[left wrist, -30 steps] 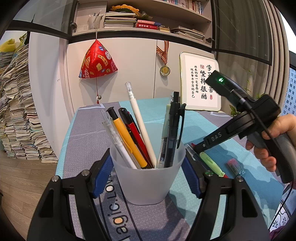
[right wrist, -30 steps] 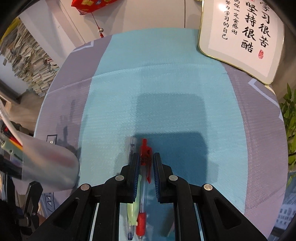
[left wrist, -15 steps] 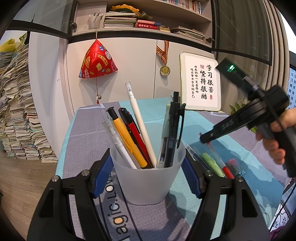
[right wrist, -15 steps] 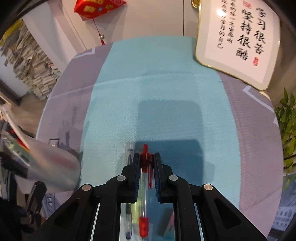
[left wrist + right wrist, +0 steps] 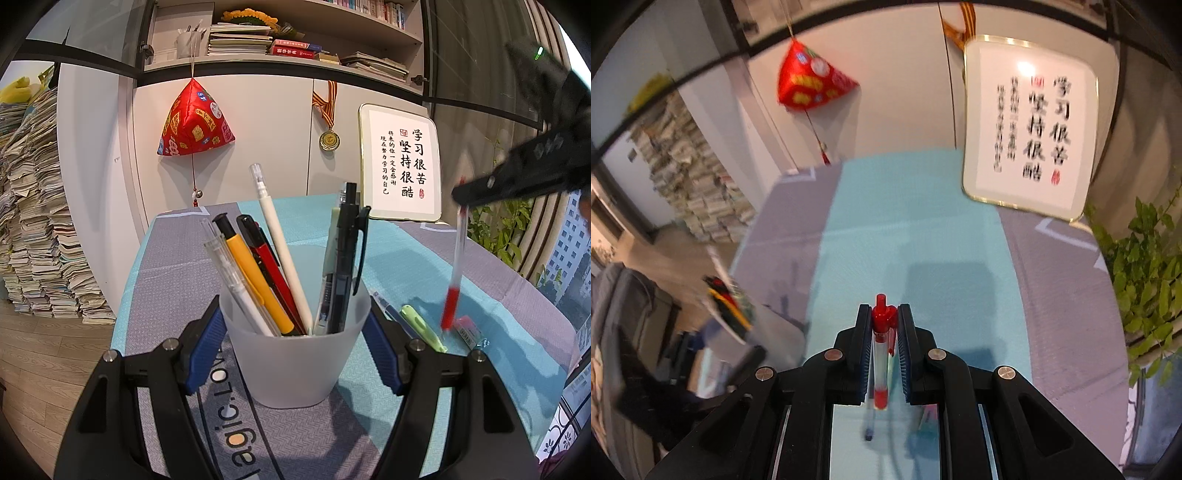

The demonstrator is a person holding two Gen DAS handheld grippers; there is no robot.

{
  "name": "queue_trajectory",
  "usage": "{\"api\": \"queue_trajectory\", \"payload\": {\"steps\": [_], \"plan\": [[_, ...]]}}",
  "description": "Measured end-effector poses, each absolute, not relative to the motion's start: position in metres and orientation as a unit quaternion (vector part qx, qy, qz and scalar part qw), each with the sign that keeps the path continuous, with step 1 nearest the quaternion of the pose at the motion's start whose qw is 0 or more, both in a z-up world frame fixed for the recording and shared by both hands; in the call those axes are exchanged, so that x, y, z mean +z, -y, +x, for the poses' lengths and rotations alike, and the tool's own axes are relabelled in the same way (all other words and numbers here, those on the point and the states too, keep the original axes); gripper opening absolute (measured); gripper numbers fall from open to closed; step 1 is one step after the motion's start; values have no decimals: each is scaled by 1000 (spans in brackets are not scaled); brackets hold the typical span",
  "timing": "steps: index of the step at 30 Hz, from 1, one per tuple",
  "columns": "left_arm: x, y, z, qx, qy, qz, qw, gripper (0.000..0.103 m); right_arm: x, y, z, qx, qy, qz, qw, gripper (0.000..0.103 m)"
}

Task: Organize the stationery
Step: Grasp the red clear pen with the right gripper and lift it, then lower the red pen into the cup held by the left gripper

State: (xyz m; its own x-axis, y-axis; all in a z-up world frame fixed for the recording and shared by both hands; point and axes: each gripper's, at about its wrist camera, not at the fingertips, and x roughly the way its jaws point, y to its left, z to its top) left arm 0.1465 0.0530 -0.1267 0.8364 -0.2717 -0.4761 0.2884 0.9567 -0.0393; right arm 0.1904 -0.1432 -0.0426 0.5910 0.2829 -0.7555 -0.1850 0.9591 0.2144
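Note:
My left gripper (image 5: pixel 295 332) is shut on a frosted white pen cup (image 5: pixel 295 354) that stands on the table and holds several pens. My right gripper (image 5: pixel 882 317) is shut on a red pen (image 5: pixel 881 354) near its cap end. In the left wrist view the red pen (image 5: pixel 456 266) hangs nearly upright, in the air, to the right of the cup. The cup (image 5: pixel 753 332) shows blurred at the left of the right wrist view. A blue pen (image 5: pixel 388 310), a green highlighter (image 5: pixel 424 328) and a pink eraser (image 5: pixel 469 332) lie on the cloth right of the cup.
A framed calligraphy board (image 5: pixel 400 177) leans on the cabinet at the far table edge. The table has a teal and grey cloth (image 5: pixel 406 258). A potted plant (image 5: pixel 1145 280) stands to the right. Stacks of paper (image 5: pixel 33 229) stand on the floor at left.
My right gripper has lifted the red pen off the table and risen; the pen now hangs nearly upright. The left gripper and cup have not moved.

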Motion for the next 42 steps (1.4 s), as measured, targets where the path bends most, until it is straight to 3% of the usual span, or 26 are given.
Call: {"api": "queue_trajectory", "payload": {"steps": [19, 42], "plan": [[-127, -53, 147, -146, -246, 17, 958, 70, 67, 84, 136, 243, -304, 24, 921, 13], [-132, -45, 152, -139, -269, 26, 953, 70, -11, 24, 167, 280, -373, -20, 884, 13]]}}
